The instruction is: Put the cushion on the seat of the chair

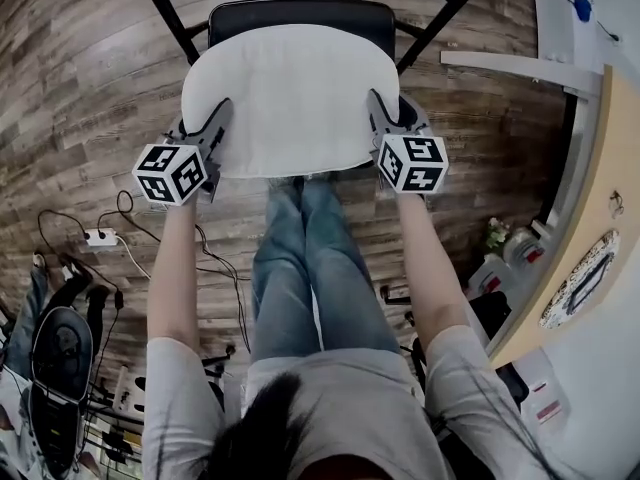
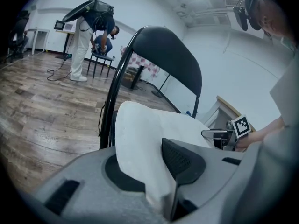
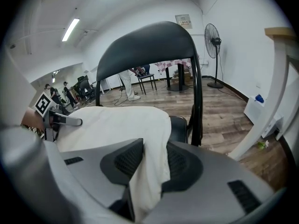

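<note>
A white cushion (image 1: pixel 290 98) is spread over the black chair seat (image 1: pixel 300 16), held by its two near corners. My left gripper (image 1: pixel 215 126) is shut on the cushion's left edge (image 2: pixel 140 148), and my right gripper (image 1: pixel 381 118) is shut on its right edge (image 3: pixel 152 157). In both gripper views the white fabric is pinched between the dark pads (image 2: pixel 180 160). The chair's black backrest (image 3: pixel 149 43) rises just behind the cushion. Whether the cushion touches the seat cannot be told.
The chair stands on a wood floor (image 1: pixel 80 58). A curved counter (image 1: pixel 600 218) with small items runs along the right. Cables and a power strip (image 1: pixel 100 236) lie on the floor at the left. People stand at the far end of the room (image 2: pixel 86 36).
</note>
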A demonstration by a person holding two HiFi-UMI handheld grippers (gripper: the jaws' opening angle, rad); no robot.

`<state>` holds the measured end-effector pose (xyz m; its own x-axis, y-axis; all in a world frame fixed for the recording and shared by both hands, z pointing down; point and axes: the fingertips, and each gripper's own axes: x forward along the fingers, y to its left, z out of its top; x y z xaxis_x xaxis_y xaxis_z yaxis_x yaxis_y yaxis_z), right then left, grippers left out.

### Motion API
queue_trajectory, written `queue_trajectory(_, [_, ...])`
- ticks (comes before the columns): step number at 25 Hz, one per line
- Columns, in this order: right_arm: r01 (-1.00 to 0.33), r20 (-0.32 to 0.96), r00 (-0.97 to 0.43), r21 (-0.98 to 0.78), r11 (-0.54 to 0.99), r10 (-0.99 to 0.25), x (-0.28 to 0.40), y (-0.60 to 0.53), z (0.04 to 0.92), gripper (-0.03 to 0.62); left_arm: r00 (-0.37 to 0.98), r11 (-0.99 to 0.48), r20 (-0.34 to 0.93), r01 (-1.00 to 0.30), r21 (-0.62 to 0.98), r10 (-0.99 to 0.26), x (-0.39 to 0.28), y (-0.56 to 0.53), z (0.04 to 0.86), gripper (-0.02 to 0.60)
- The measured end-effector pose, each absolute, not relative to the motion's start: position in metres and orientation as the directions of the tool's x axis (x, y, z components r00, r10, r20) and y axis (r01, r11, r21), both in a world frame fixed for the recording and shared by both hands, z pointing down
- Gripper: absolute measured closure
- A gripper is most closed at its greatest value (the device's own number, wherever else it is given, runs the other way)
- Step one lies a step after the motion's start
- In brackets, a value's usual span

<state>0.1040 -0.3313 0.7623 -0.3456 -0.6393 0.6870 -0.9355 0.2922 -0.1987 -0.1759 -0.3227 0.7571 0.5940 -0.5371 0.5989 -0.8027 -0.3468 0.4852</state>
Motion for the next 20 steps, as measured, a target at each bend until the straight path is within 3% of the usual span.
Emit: queue_trajectory(20, [-0.948, 0.773, -0.297, -0.17, 0.269, -0.56, 0.113, -0.344, 0.826, 0.493, 0.564, -0.313, 0.684, -0.826, 0.469, -0.463, -0.167, -0.337, 0.82, 0.476])
